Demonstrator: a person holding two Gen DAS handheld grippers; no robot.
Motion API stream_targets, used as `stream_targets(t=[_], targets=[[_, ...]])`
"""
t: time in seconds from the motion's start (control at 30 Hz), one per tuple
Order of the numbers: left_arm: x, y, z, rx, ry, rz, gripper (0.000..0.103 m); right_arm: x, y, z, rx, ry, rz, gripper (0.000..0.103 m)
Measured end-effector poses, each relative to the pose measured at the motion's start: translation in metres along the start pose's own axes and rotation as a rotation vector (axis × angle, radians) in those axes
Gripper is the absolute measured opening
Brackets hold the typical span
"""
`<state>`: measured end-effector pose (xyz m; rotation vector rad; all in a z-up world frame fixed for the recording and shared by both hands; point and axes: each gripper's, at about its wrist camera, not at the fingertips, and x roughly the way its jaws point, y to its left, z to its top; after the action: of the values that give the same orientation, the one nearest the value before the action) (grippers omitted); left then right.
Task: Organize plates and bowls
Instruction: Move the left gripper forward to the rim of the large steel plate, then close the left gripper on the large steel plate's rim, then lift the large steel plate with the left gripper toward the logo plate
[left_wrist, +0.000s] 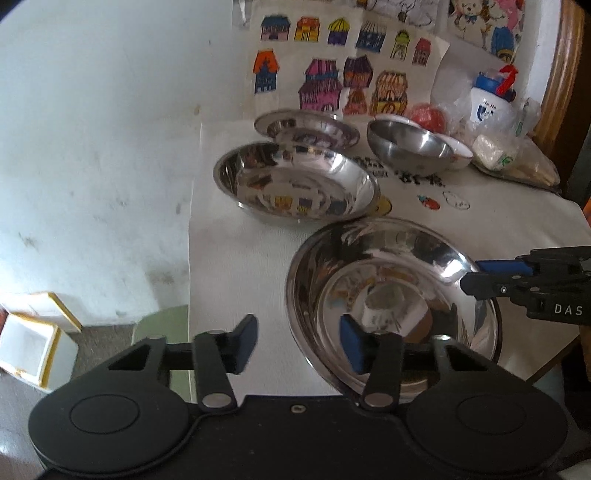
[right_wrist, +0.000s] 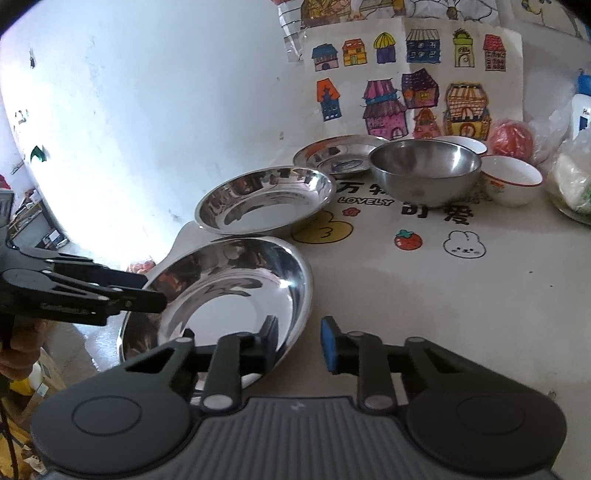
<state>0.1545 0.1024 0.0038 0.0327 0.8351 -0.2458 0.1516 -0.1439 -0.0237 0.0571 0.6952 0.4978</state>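
— While both claws sit at one rim, what's the grip?
— L claw spread, straddling the edge of the nearest plate, pads off it. R claw narrow at the opp. rim; can't tell if it bites.
— Plate where?
— Front corner of table.
— Progress?
— Barely begun, I'd say: 2nd plate & 3rd plate lie separate behind, steel bowl & white bowls unstacked near the wall.

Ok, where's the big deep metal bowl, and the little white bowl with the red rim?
deep metal bowl (right_wrist: 424, 177), right wrist view, on its inner wall.
white bowl with the red rim (right_wrist: 511, 184), right wrist view, on its outer side.
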Motion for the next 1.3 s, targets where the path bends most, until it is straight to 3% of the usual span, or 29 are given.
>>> stream_targets(t=[0.07, 0.2, 0.57, 1.07, 1.3], targets=[[0.004, 0.002, 0.001, -0.018, 0.028, -0.005, 0.029, 0.001, 0.002, 0.001, -0.004, 0.003, 0.001, 0.020], [0.006, 0.003, 0.002, -0.033, 0.044, -0.029, 0.017, 0.002, 0.006, 0.000, -0.016, 0.005, -0.008, 0.019], [0.003, 0.009, 0.008, -0.153, 0.063, -0.035, 0.012, 0.000, -0.002, -0.001, 0.076, 0.012, 0.008, 0.017], [-0.001, 0.000, 0.008, -0.186, 0.100, -0.061, 0.010, -0.018, -0.012, 0.004, 0.136, 0.030, 0.014, 0.013], [-0.009, -0.005, 0.019, -0.193, 0.065, -0.070, 0.010, -0.027, -0.017, 0.014, 0.148, -0.009, 0.007, 0.012]])
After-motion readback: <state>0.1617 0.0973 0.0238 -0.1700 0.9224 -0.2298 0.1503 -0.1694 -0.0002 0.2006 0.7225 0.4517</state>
